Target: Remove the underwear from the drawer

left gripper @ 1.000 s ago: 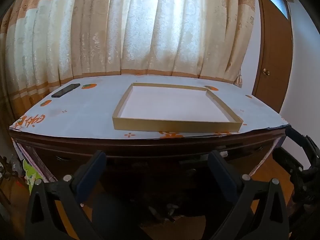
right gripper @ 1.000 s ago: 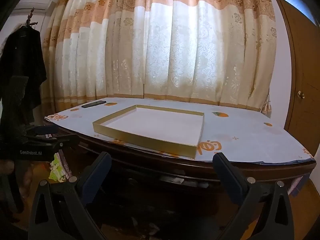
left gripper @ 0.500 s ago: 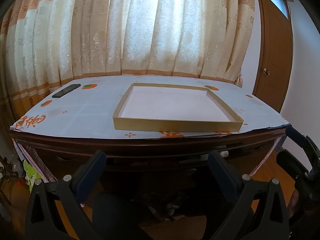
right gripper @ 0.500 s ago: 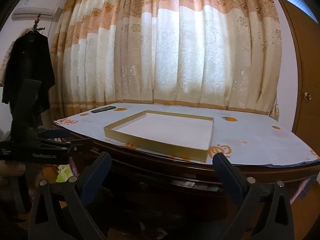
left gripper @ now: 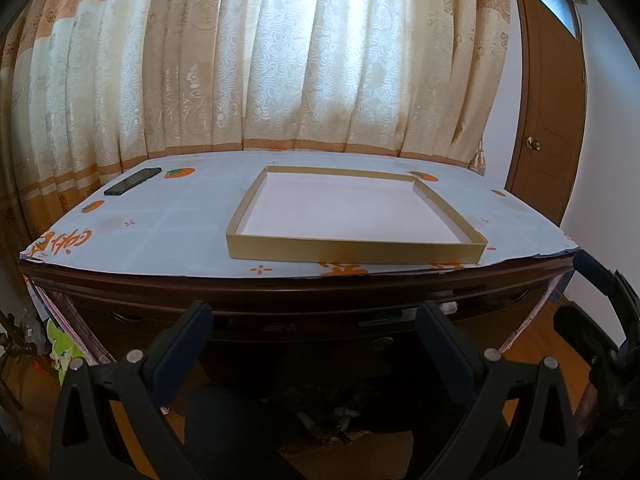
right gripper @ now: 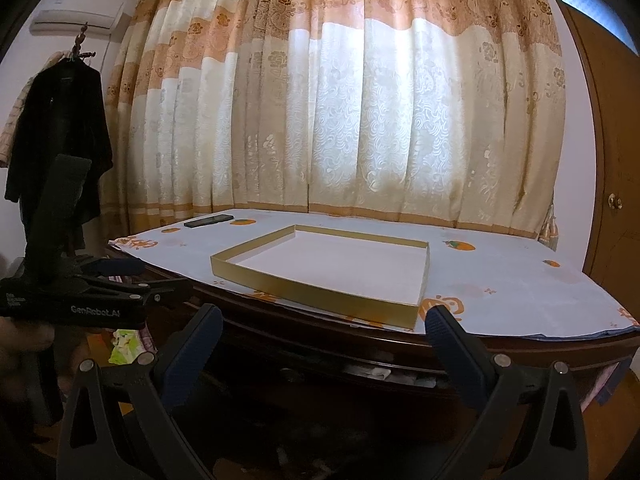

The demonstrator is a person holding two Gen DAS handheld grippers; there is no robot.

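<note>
**Two tools spread, facing the dresser front**

Left tool [left gripper: 314, 322] is hovering in front of the dark wooden dresser, its two fingers spread wide and gripping nothing. Right tool [right gripper: 322, 326] is hovering the same way, its two fingers also spread and pinching nothing; in the left wrist view it is showing at the right edge [left gripper: 596, 312], and in the right wrist view the left tool is showing at the left edge [right gripper: 120, 284].

One surface [left gripper: 168, 220] is lying ahead of both tools, covered by one pale cloth printed with orange fruit. On it, one shallow gold tray [left gripper: 352, 250] is sitting near the front edge, with nothing showing inside. One dark phone [left gripper: 132, 181] is lying at the far left corner, well apart from the tray.

One drawer [right gripper: 380, 374] under the surface is standing slightly ajar, and pale cloth is peeking through the gap; whether that is the underwear cannot be told.

One curtain [right gripper: 360, 120] is hanging behind the surface, one door [left gripper: 544, 120] is standing at the right, and one dark coat [right gripper: 60, 140] is hanging at the left.
</note>
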